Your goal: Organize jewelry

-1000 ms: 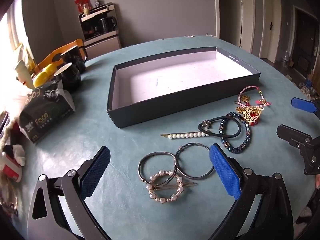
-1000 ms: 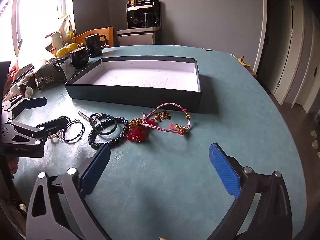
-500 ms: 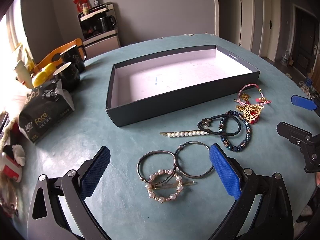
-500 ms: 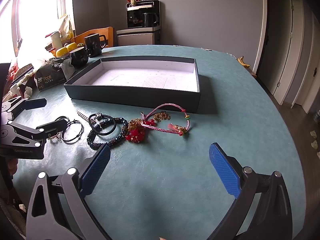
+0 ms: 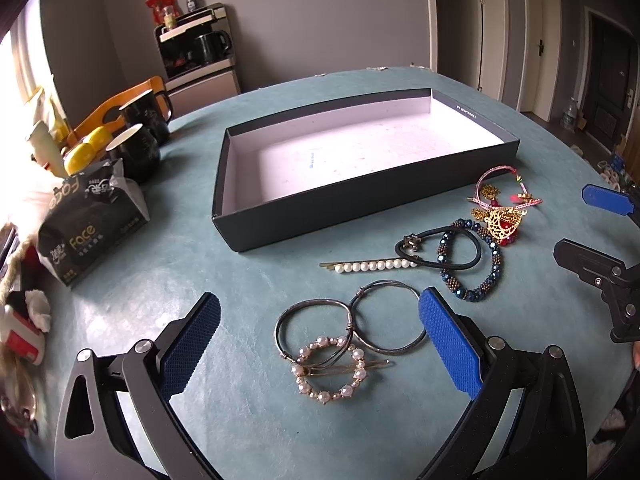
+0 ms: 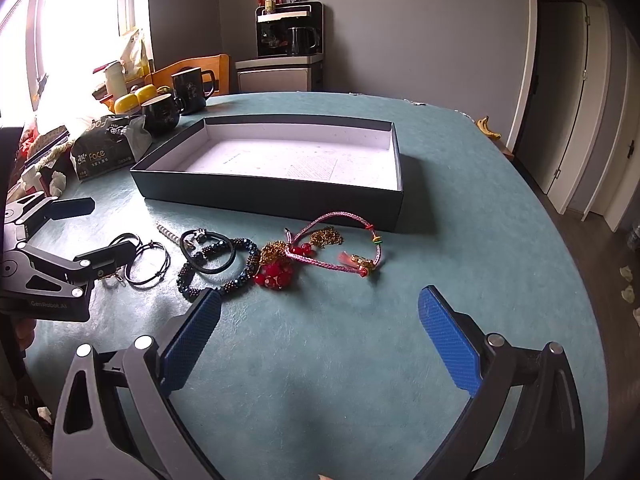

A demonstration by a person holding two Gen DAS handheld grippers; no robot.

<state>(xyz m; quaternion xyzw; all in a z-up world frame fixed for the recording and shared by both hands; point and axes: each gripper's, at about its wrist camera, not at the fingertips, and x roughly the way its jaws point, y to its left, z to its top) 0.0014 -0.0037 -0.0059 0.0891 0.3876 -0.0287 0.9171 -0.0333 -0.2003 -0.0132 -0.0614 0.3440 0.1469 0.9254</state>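
An empty dark box (image 5: 256, 220) with a white floor stands on the teal table; it also shows in the right wrist view (image 6: 280, 200). In front of it lie a pearl ring clip (image 5: 330, 368), two dark hoops (image 5: 386, 316), a pearl hairpin (image 5: 372, 266), a black hair tie (image 5: 436, 248), a blue bead bracelet (image 5: 478, 266), a gold and red pendant (image 5: 502, 224) and a pink cord bracelet (image 6: 336, 246). My left gripper (image 5: 320, 340) is open, just above the pearl clip and hoops. My right gripper (image 6: 320, 334) is open and empty, in front of the pendant (image 6: 276, 272).
A black tissue pack (image 5: 88, 224), two dark mugs (image 5: 140, 152) and yellow items (image 5: 86, 148) stand at the table's left. A wooden chair and a coffee machine cabinet (image 5: 200, 64) are behind. A banana (image 6: 488, 126) lies at the table's far right edge.
My left gripper has crept slightly forward and down over the pearl clip and hoops. The right gripper has barely moved. No jewelry has shifted.
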